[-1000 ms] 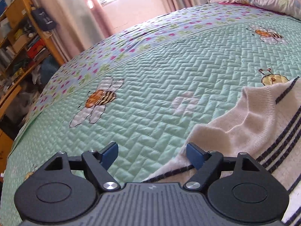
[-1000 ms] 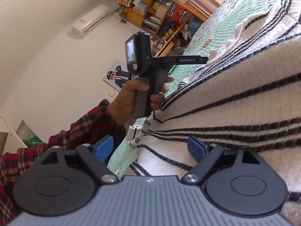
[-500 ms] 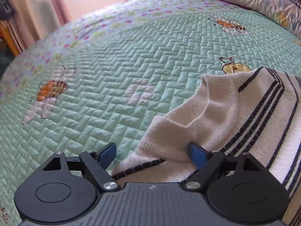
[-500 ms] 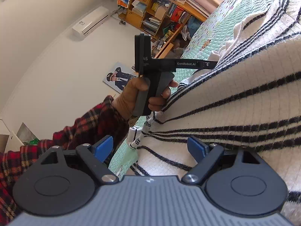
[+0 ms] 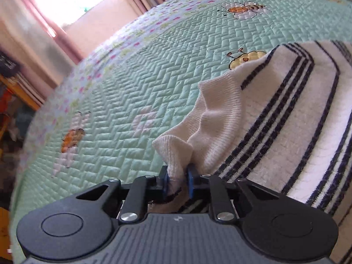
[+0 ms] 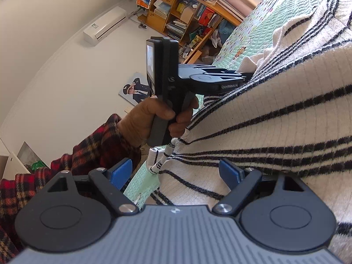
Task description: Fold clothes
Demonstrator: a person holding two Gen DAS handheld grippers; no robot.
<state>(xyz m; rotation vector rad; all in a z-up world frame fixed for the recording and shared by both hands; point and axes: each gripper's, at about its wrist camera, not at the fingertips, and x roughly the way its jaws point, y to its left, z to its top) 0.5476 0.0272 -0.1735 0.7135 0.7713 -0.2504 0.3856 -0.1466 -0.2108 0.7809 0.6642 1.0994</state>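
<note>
Left gripper (image 5: 177, 181): jaws just closed, pinching sweater (image 5: 275, 118) cuff edge; bare quilt (image 5: 132, 88) toward 11 o'clock. Right gripper (image 6: 176, 172): spread wide, gripping nothing.

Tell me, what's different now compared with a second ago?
The left gripper slid toward the striped sweater and its jaws have just been closing, now pinching the white cuff. The right gripper stayed open over the sweater's edge, unmoved.

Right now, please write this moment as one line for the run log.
left gripper: just closed, pinching plain cuff of cream black-striped knitted sweater | right gripper: open, at sweater edge | surface: green quilted bedspread
</note>
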